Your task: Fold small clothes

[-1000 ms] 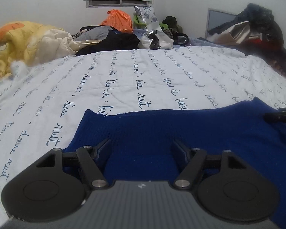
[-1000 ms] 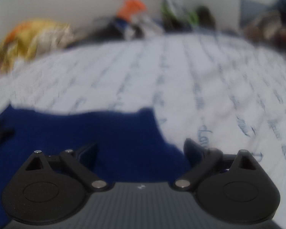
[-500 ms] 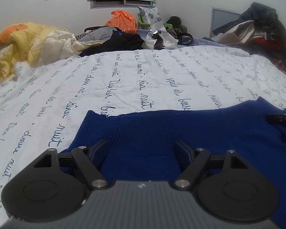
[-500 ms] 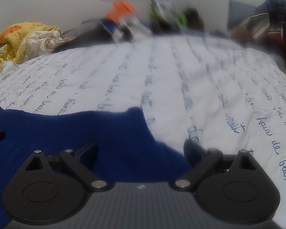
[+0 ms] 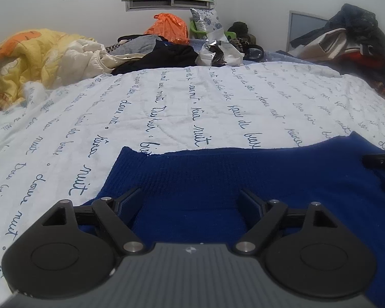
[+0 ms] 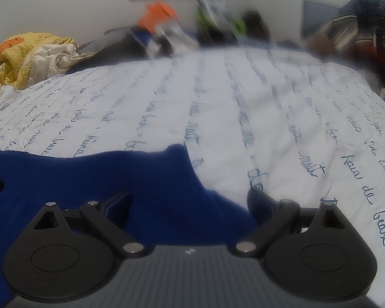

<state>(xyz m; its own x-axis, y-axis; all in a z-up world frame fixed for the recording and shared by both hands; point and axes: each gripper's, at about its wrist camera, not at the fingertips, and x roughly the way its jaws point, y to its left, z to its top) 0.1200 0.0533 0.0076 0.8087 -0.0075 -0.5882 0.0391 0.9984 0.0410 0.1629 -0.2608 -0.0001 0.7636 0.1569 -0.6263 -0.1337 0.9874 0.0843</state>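
Blue knit garment (image 5: pixel 243 177) lying flat on the bed (image 5: pixel 192 97), near edge, stretched crosswise under both cameras. Long axis side to side across the bed; far edge running roughly straight from a left corner (image 5: pixel 127 151) to a raised right corner (image 6: pixel 178 150). Which end is neck or hem: cannot tell.

Left hand-held gripper (image 5: pixel 190 202) low over the left part of the cloth, jaws wide apart and just been opening, blue fabric beneath the gap but nothing pinched. Right hand-held gripper (image 6: pixel 190 202) over the right edge, jaws spread, left finger above the knit, right finger above the bare sheet; nothing clamped.

Likely risks: closing too deep and catching the bedsheet along with the knit, especially on the right where one finger sits off the garment. Uneven grips on the two sides, giving a skewed fold. Loose knit stretching or sagging if lifted from one layer only.
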